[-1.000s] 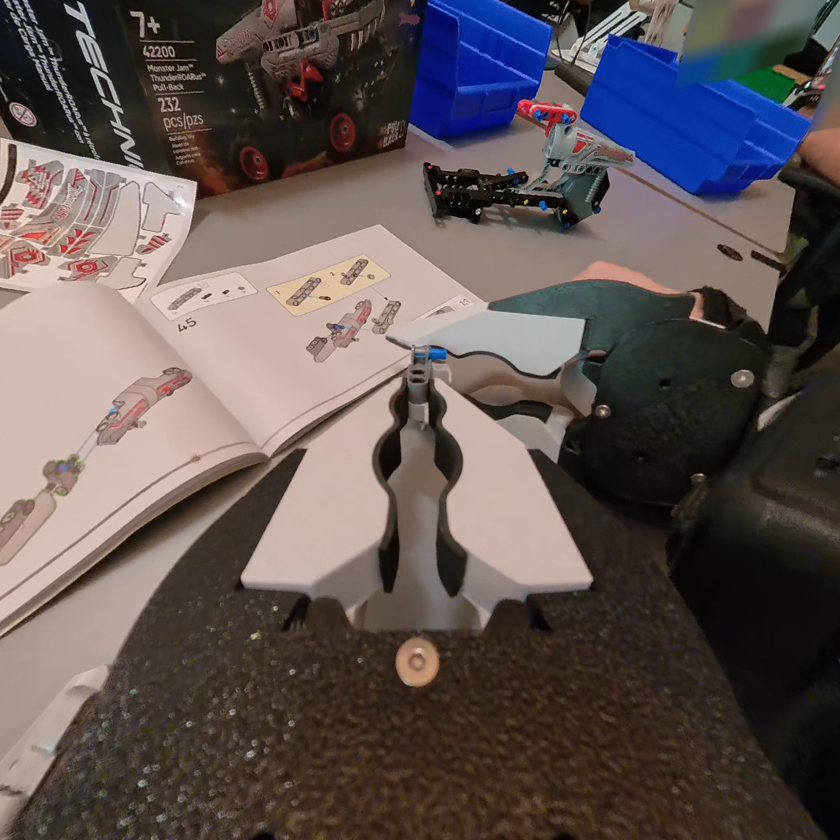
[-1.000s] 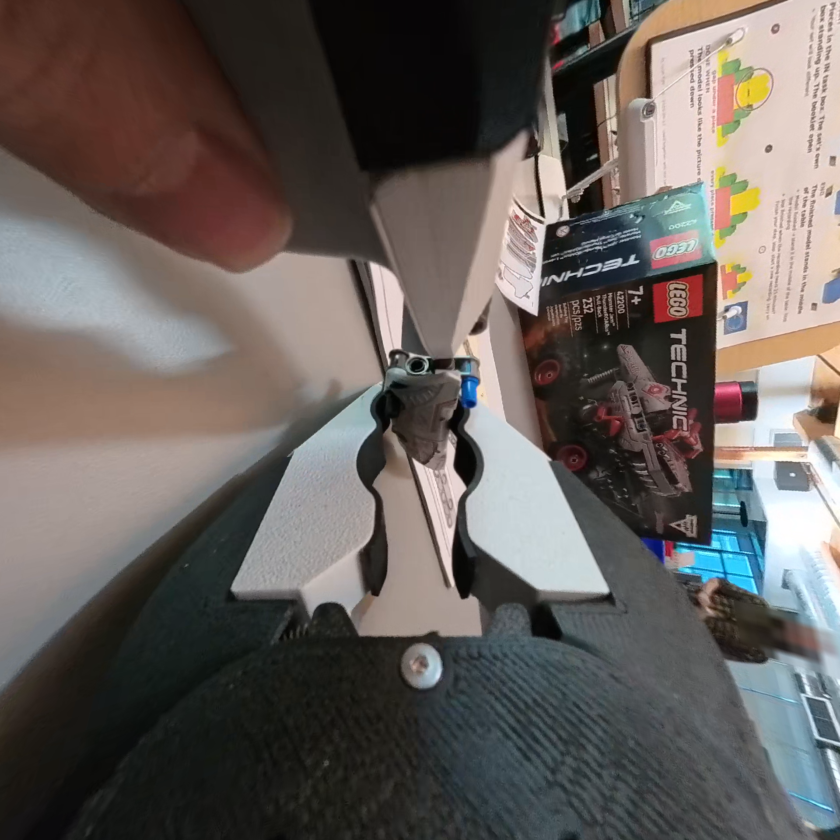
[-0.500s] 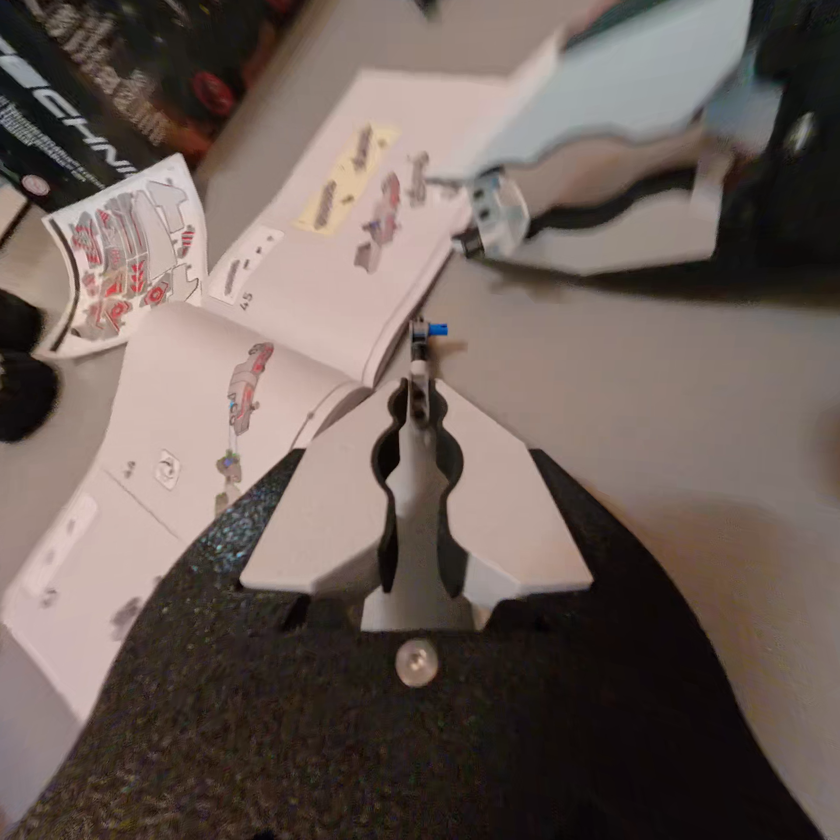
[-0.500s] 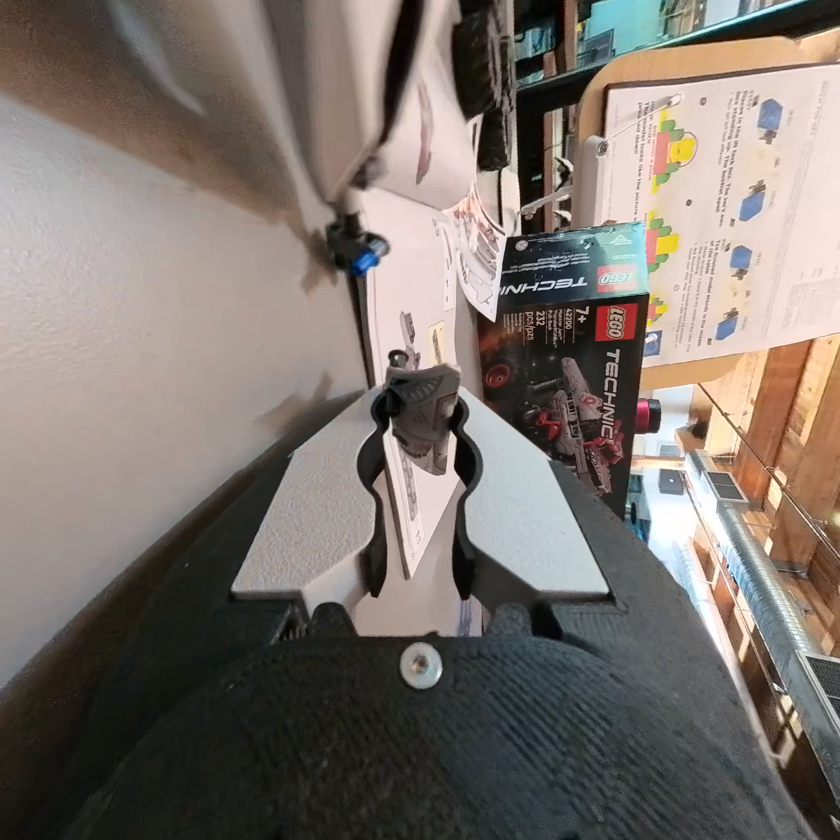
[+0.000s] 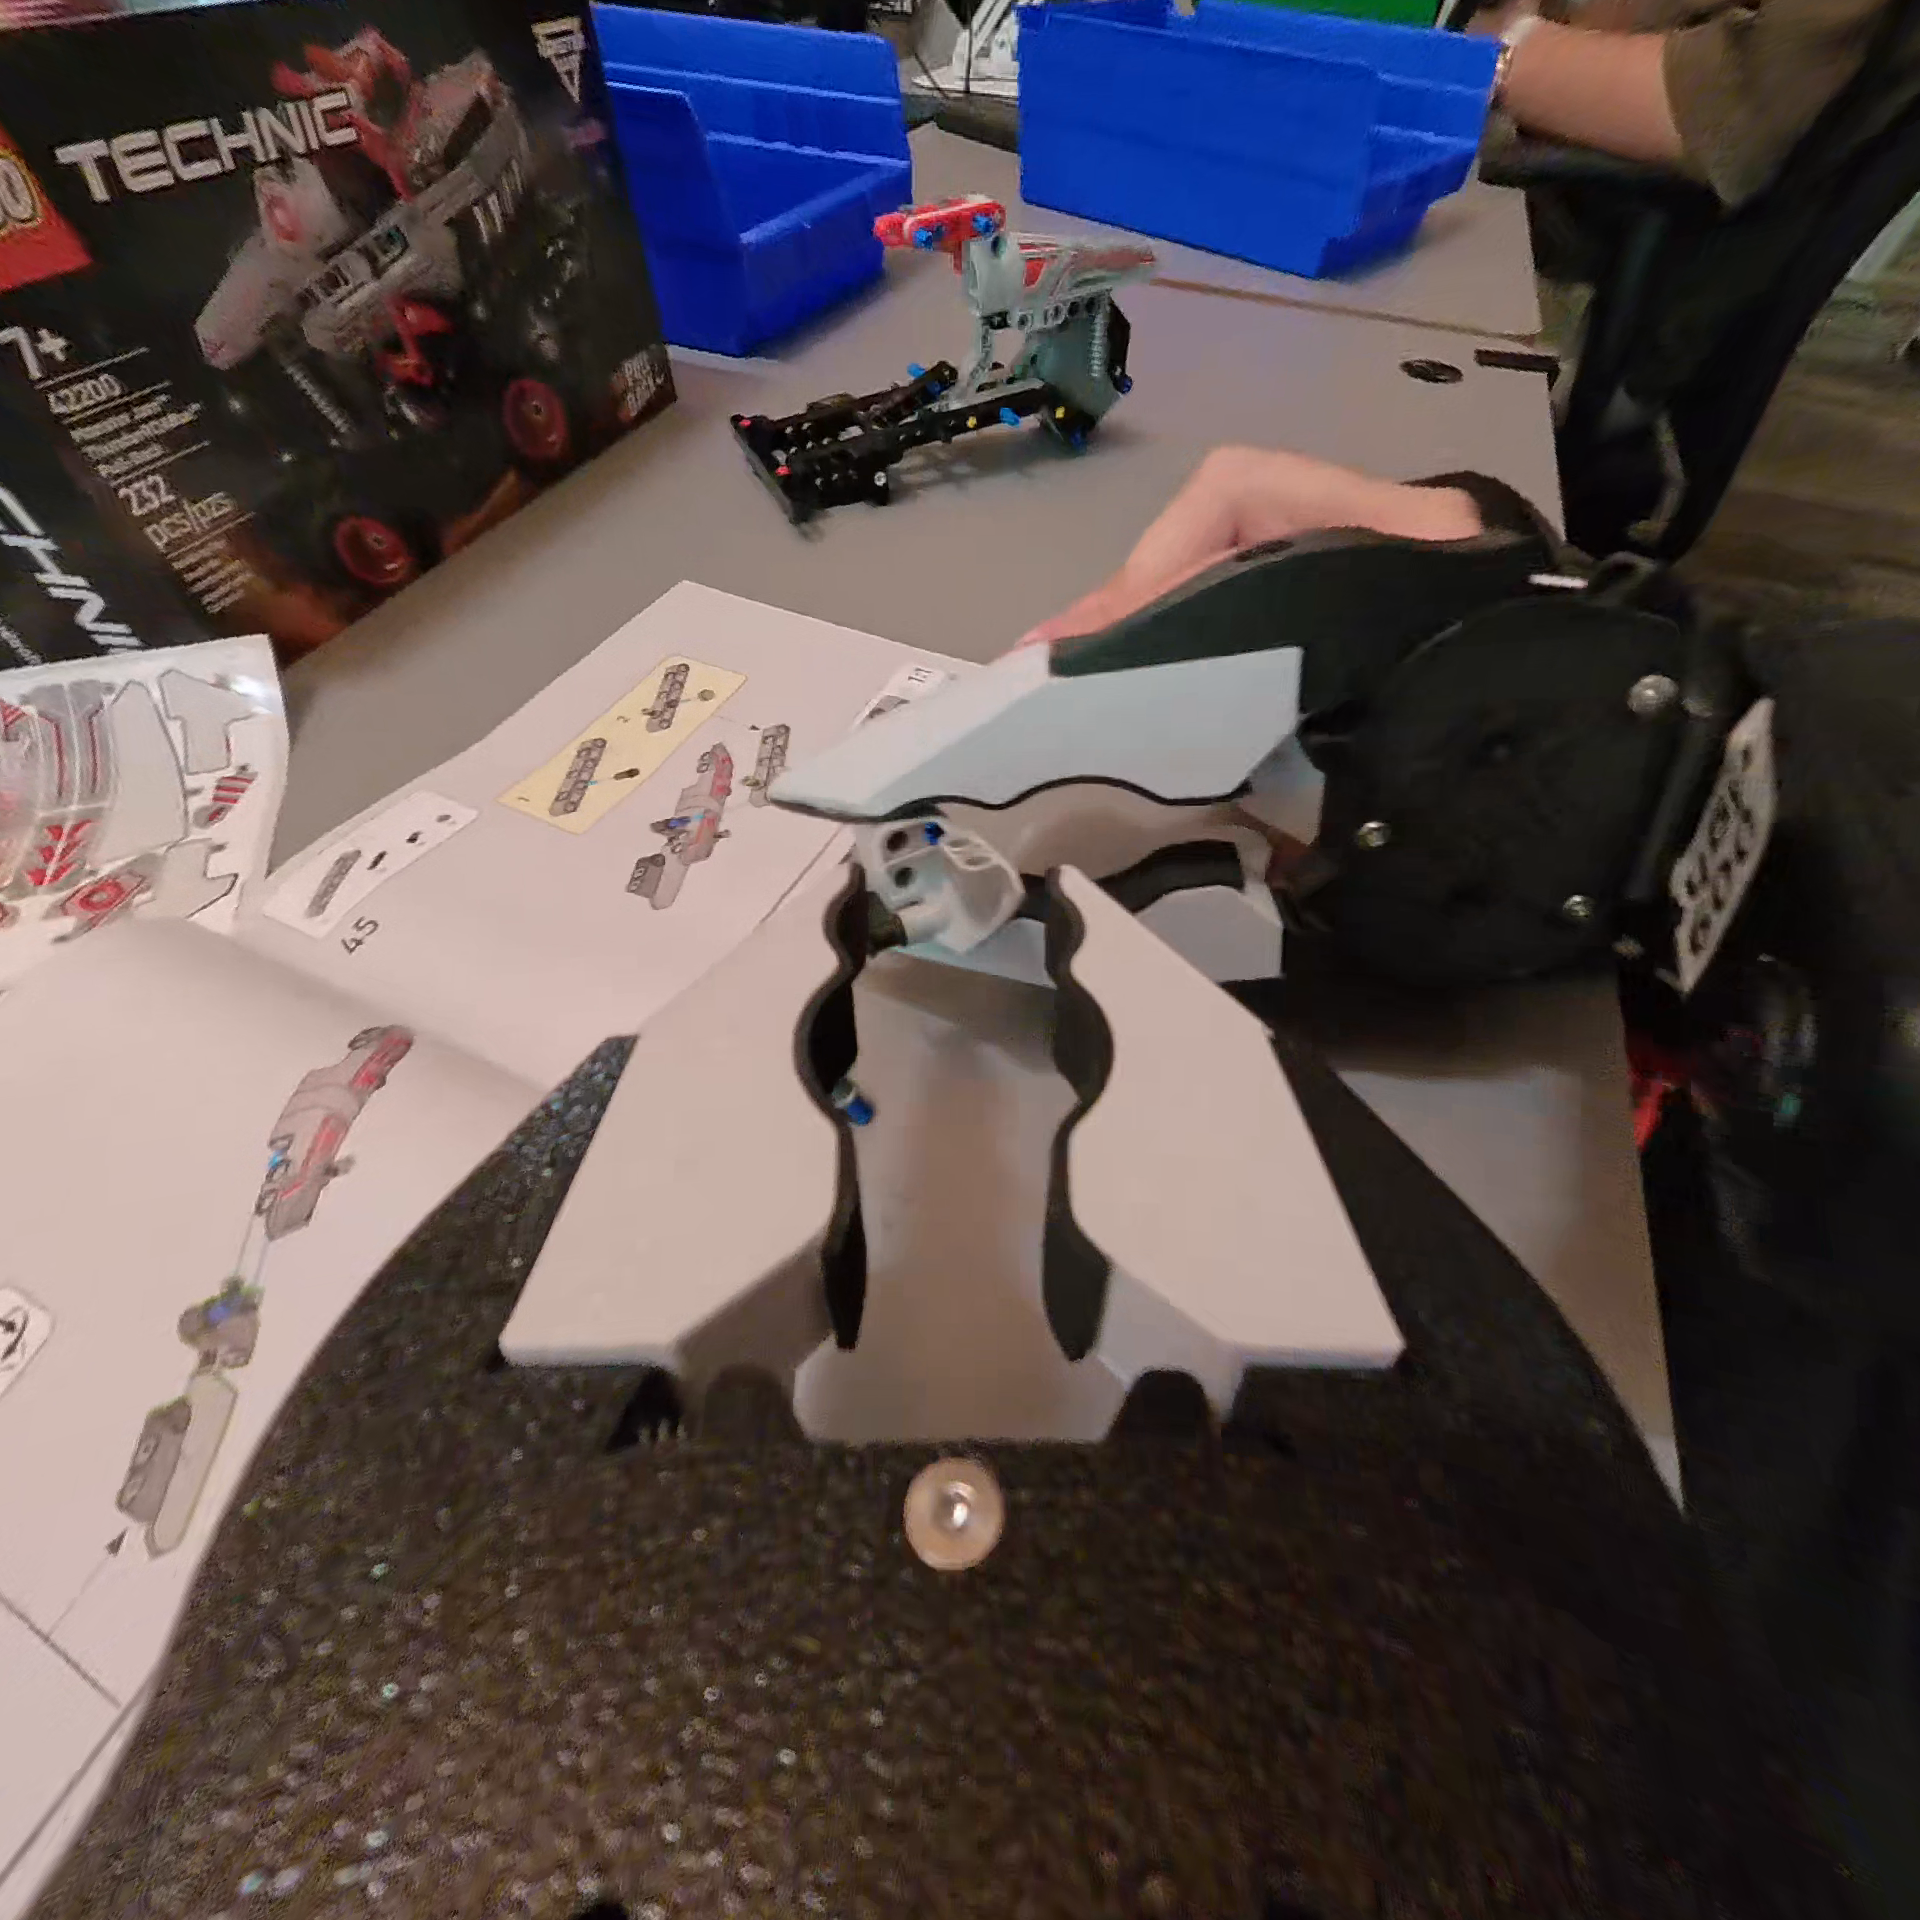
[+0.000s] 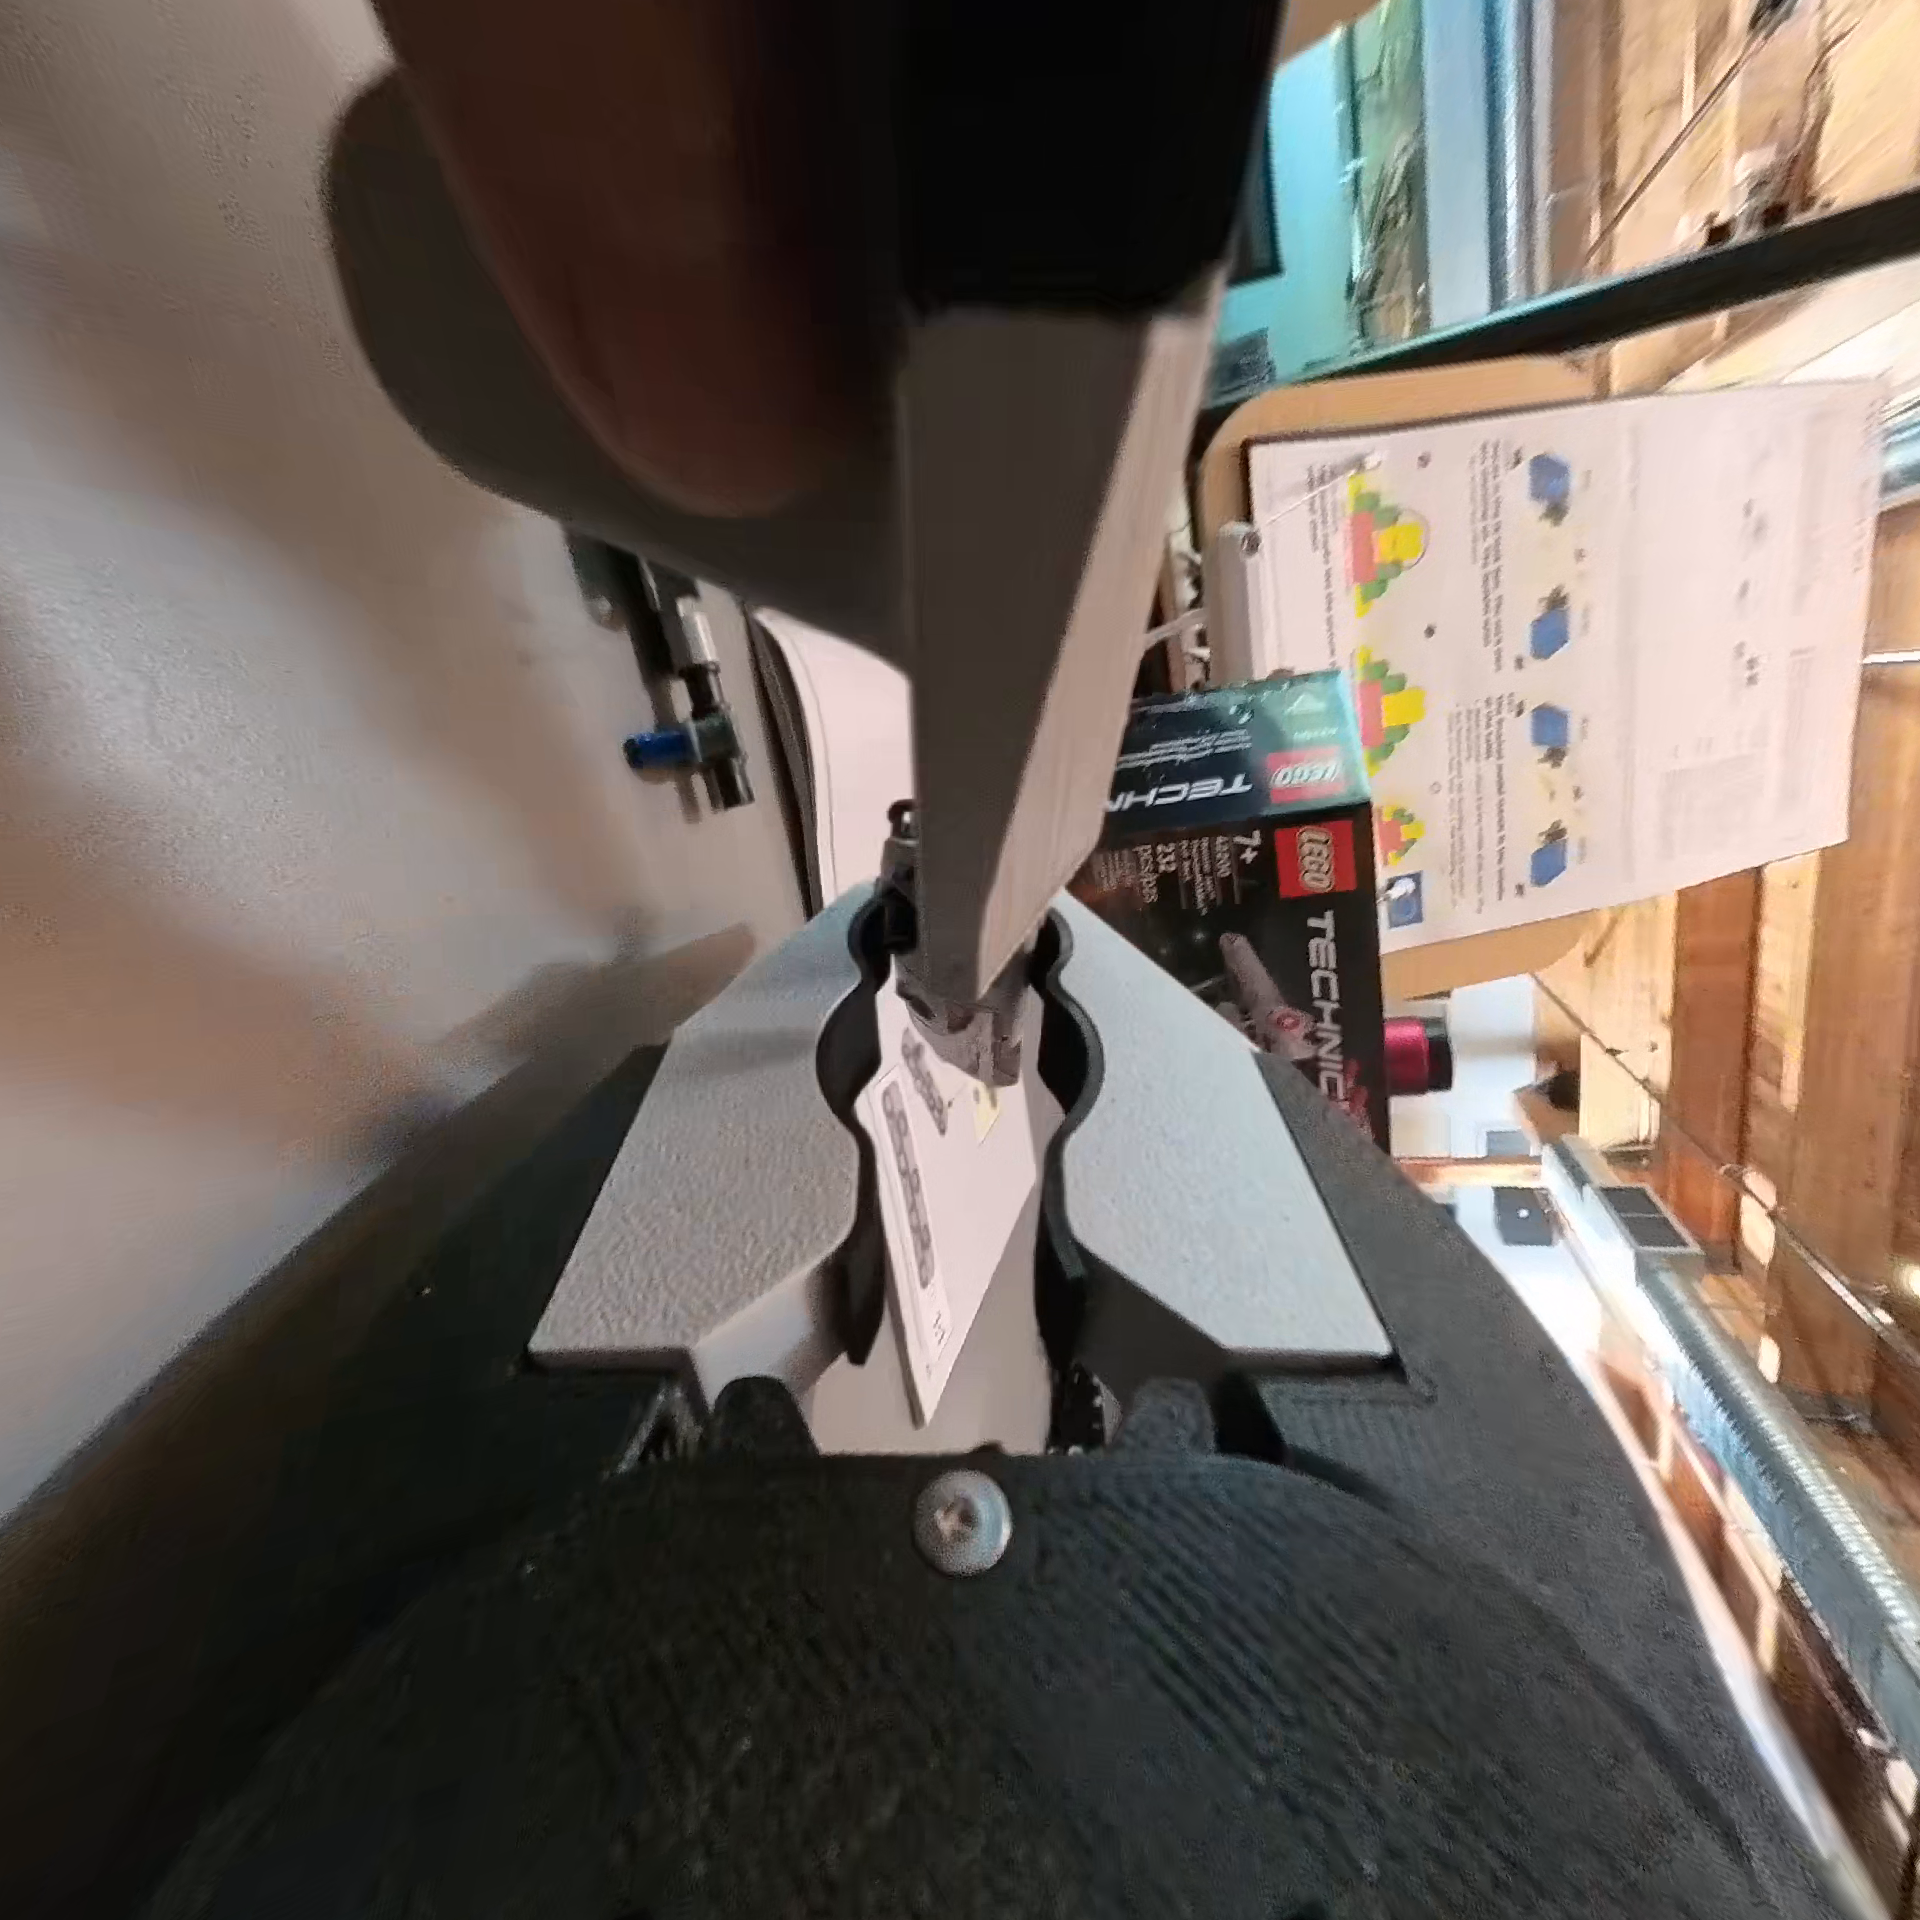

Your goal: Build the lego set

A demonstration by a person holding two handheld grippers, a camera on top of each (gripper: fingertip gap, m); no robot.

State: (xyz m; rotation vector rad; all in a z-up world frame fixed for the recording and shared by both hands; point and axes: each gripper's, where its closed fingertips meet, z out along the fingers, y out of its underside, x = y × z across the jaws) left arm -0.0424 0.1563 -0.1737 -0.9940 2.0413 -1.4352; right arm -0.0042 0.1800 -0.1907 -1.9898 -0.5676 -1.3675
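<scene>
Two grippers are in play, one in each view, and they meet over the open instruction booklet (image 5: 499, 935) on a plain grey desk (image 5: 1247, 436). Also on the desk are one set box (image 5: 312, 291) standing at the back left, one sticker sheet (image 5: 125, 790) beside the booklet, two blue bins (image 5: 769, 177) at the far edge, and one partly built chassis (image 5: 935, 384) in black, grey and red between the box and the bins. The room behind, seen sideways in the right wrist view, has wooden shelving and a printed sheet (image 6: 1558, 644) pinned on a board beside the same box (image 6: 1278, 862). The left gripper (image 5: 951, 914) has its fingers (image 5: 707, 1174) spread apart, grasping nothing. A small pin with a blue end (image 5: 854, 1103) shows at the inner edge of its left finger; whether it touches the finger or lies on the desk below cannot be told. The right gripper (image 5: 883, 821) comes in from the right, turned on its side, with a hand (image 5: 1226, 520) on top of it, and its fingers are clenched on a light grey piece (image 5: 940, 883), which sits just at the tips of the left gripper's open fingers. In the right wrist view that grey piece (image 6: 961, 1023) is pinched at the tips of the right gripper (image 6: 961, 935), with one left finger (image 6: 1018, 675) crossing in front of it, and a small grey and blue connector assembly (image 6: 686, 727) shows against the desk well to the left.
</scene>
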